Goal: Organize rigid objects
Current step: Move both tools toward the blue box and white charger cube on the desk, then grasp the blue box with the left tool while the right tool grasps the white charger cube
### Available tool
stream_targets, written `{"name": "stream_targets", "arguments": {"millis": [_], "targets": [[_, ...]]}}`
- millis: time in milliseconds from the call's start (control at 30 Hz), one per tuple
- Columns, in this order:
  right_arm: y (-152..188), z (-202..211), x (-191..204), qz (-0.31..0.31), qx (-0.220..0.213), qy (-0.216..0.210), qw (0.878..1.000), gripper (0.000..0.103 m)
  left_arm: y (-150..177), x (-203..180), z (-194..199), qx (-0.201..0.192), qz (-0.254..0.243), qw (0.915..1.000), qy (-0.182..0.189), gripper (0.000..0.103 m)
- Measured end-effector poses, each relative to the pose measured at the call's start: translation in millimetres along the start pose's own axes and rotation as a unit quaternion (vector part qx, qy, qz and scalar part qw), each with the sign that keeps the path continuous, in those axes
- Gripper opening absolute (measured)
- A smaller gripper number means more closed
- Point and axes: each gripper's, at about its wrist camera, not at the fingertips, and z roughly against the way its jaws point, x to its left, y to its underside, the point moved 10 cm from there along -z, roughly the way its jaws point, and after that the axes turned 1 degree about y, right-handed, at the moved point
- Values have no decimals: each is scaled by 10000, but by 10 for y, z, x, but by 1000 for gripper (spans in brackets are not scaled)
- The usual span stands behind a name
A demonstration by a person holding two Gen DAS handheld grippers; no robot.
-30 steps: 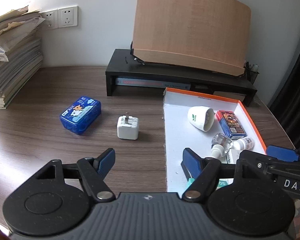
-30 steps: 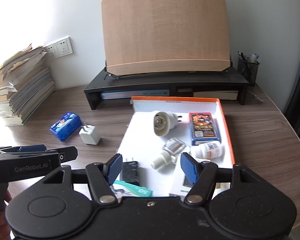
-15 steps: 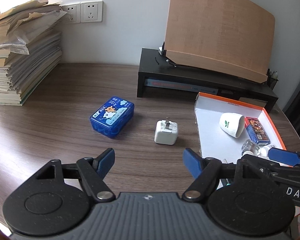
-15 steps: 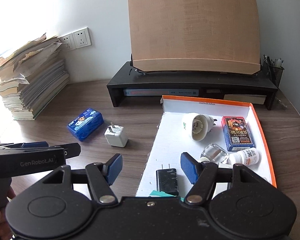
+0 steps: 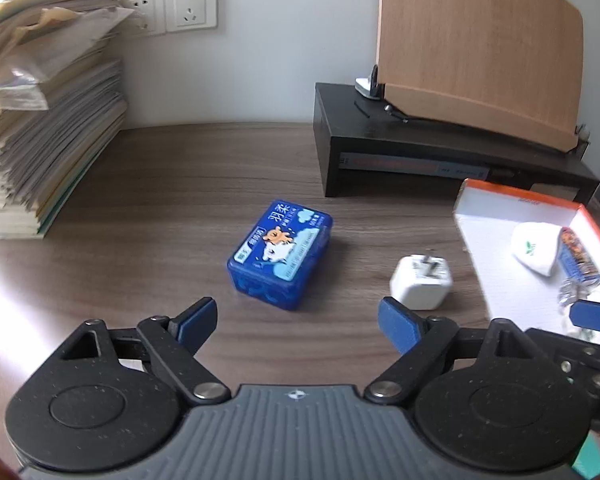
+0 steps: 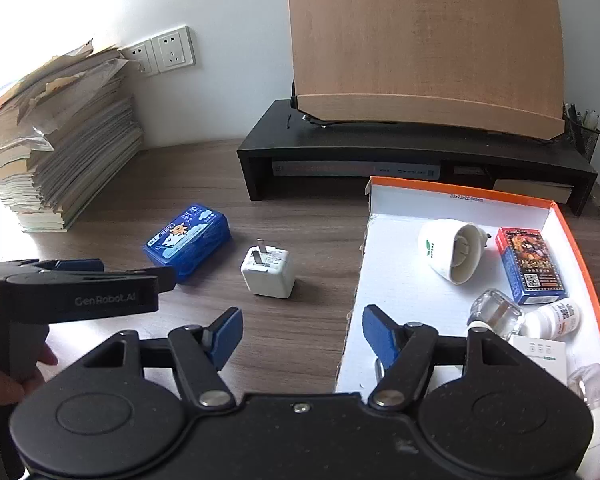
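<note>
The blue tissue box (image 5: 281, 254), long axis running away up-right, is centred just ahead of the left gripper (image 5: 296, 320), whose empty jaws have just been opened wide

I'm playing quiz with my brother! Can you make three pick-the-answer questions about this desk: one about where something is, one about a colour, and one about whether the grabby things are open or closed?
1. Where is the white charger plug?
A. inside the orange-rimmed box
B. on the desk, between the blue case and the orange-rimmed box
C. on top of the paper stack

2. What colour is the case with the cartoon label?
A. blue
B. red
C. green

3. How is the left gripper?
A. shut on the charger plug
B. shut on the case
C. open, holding nothing

Answers:
1 B: the plug lies on bare wood, with the case at its left and the orange-rimmed box at its right.
2 A: its lid and sides are blue.
3 C: its jaws have just been opening, and only desk shows between them.
</note>
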Motion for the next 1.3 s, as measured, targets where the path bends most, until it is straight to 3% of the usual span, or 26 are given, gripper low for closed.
{"name": "stream_targets", "arguments": {"millis": [300, 333, 433, 567, 600, 633, 733, 1000, 1300], "targets": [[-92, -659, 172, -75, 216, 272, 9994, 82, -192, 108, -686, 60, -511, 9984, 241, 92], [-106, -733, 176, -115, 239, 311, 9992, 82, -193, 108, -734, 58, -566, 9980, 275, 90], [-147, -912, 199, -221, 311, 442, 9983, 82, -175, 132, -860, 143, -564, 9974, 432, 70], [-208, -1069, 281, -276, 285, 432, 9983, 81, -196, 179, -849, 10, -553, 9975, 447, 62], [-231, -1099, 298, -260, 269, 436, 9983, 73, -198, 192, -848, 10, -501, 9977, 459, 62], [-239, -1135, 310, -234, 302, 462, 9982, 53, -200, 201, -842, 8, -470, 9978, 466, 62], [-246, -1164, 317, -159, 322, 546, 9979, 51, -202, 215, -785, -61, -436, 9982, 414, 62], [-360, -830, 229, -153, 37, 557, 9983, 51, -275, 48, -471, -246, -332, 9982, 427, 62], [-486, -63, -429, -407, -334, 767, 9957, 51, -387, -726, 19, -340, -154, 9958, 835, 62]]}}
